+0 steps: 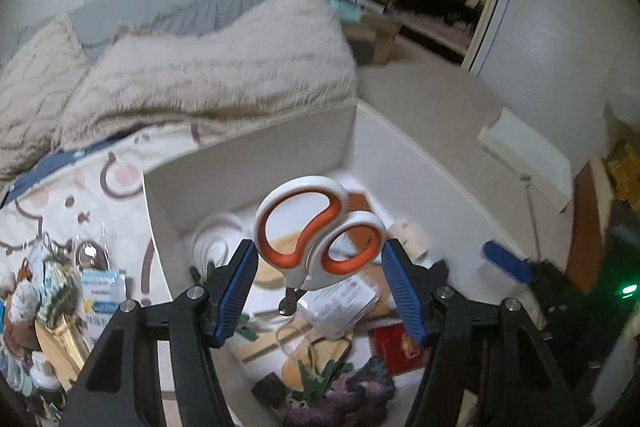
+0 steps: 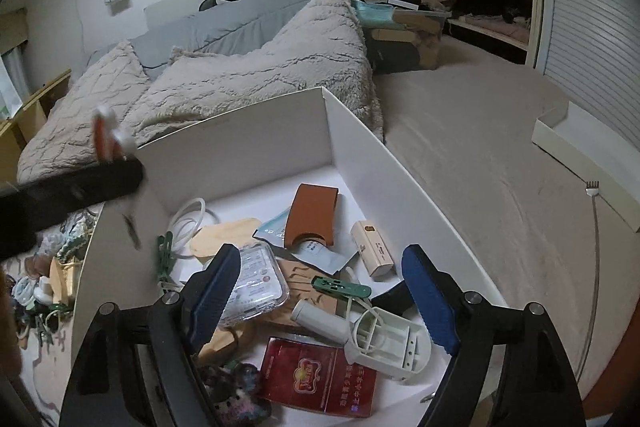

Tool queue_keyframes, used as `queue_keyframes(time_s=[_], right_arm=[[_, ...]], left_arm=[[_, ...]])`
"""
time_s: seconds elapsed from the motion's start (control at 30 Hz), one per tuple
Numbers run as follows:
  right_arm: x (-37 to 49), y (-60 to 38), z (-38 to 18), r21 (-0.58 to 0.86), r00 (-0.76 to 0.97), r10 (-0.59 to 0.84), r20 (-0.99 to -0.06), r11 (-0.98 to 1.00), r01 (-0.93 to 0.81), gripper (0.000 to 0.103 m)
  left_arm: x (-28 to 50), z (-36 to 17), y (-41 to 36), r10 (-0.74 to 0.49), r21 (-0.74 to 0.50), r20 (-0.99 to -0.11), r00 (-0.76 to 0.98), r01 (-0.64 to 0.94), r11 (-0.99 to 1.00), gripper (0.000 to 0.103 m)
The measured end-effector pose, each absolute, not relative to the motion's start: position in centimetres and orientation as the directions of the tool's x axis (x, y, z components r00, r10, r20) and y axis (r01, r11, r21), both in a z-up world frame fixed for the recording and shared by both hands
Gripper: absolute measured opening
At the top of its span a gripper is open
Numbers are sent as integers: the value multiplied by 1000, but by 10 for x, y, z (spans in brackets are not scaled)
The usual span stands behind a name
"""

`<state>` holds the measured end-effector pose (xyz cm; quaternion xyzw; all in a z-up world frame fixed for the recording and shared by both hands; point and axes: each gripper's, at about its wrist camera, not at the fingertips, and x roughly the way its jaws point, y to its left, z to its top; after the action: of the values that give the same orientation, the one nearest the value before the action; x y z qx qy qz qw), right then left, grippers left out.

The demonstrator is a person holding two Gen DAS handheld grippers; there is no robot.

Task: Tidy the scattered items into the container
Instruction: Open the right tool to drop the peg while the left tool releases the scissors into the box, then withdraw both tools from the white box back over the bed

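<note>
While the left gripper (image 1: 320, 259) apparently clamps white-and-orange plastic-handled scissors (image 1: 316, 227) above the white cardboard box (image 2: 248, 143), releasing comes next; the right gripper (image 2: 320, 291) gapes empty.

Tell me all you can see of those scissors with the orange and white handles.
The scissors have two glossy, plastic-looking white handle loops lined in orange, one larger than the other. They are clamped handles-up between the blue ribbed pads of the left gripper, the dark blades hanging down over the cluttered white box. In the right wrist view they are a blur beside its wall.
</note>
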<state>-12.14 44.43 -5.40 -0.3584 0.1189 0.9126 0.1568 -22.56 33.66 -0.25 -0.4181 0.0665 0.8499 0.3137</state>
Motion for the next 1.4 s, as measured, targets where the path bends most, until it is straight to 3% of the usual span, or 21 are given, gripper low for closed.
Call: queue_keyframes(time_s=[0.37,0.47,1.17,1.4], right_arm=[[-118,445,-53,121,-704,186,-685,-924,-362,83],[-120,444,-55,119,-703,177,-689,-929,-350,83],[-121,437,-58,63,-678,209,-705,-934,-352,83],[-119,441,-55,37,-673,255,-695,-921,-387,89]], left_arm=[[-237,-45,344,359,-46,-825,-436,-582,-812,65],[-236,-50,344,315,13,-819,-479,-565,-825,74],[-233,-39,333,353,-23,-797,-490,-559,-829,74],[-228,-33,322,348,-11,-771,-533,-535,-845,83]])
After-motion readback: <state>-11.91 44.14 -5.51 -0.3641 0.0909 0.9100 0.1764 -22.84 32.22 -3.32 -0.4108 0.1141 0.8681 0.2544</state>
